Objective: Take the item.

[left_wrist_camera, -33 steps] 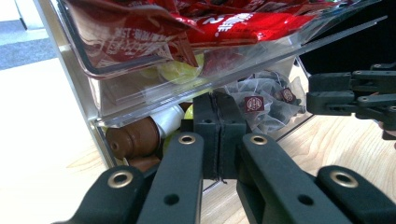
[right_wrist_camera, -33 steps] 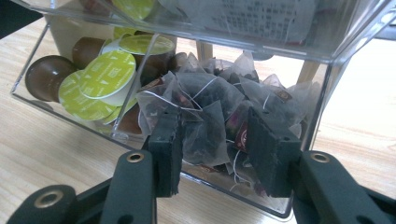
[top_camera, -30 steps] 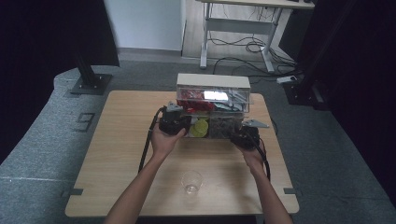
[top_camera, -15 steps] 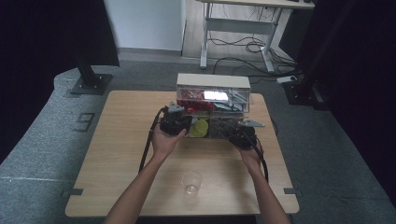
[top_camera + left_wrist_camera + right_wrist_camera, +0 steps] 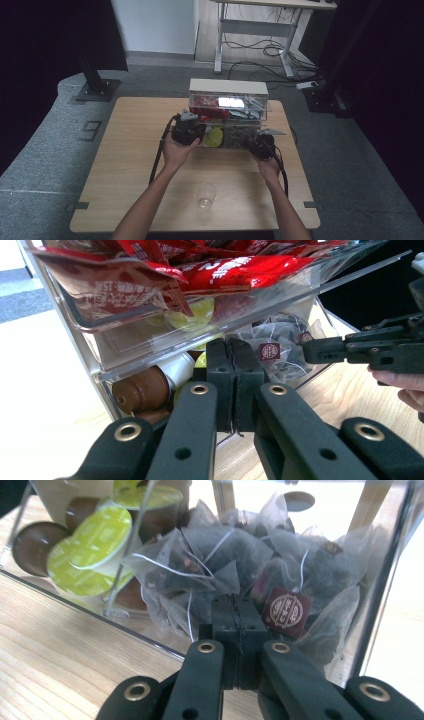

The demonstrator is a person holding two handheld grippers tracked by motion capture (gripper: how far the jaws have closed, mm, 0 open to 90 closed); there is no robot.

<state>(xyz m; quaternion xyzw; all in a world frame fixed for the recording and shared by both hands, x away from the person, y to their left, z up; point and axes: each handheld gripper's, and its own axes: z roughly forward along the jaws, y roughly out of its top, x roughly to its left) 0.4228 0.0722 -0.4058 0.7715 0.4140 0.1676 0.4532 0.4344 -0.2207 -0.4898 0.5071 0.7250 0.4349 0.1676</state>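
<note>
Right gripper is clenched; I've just been closing its jaws, and they now meet at the front of the tea bags in the organizer's lower right bin. From the right gripper view I cannot tell whether a string or a fold of mesh is pinched between them. A maroon tag lies just at 3 o'clock of the tips. Left gripper is clenched too, with nothing visible in its grip, and it sits against the clear front edge of the lower left bin, where brown and green-lidded pods lie. Red packets fill the tray above. On the bench, the organizer stands at 12 o'clock of my hands, and a clear cup stands at 6 o'clock between my forearms.
</note>
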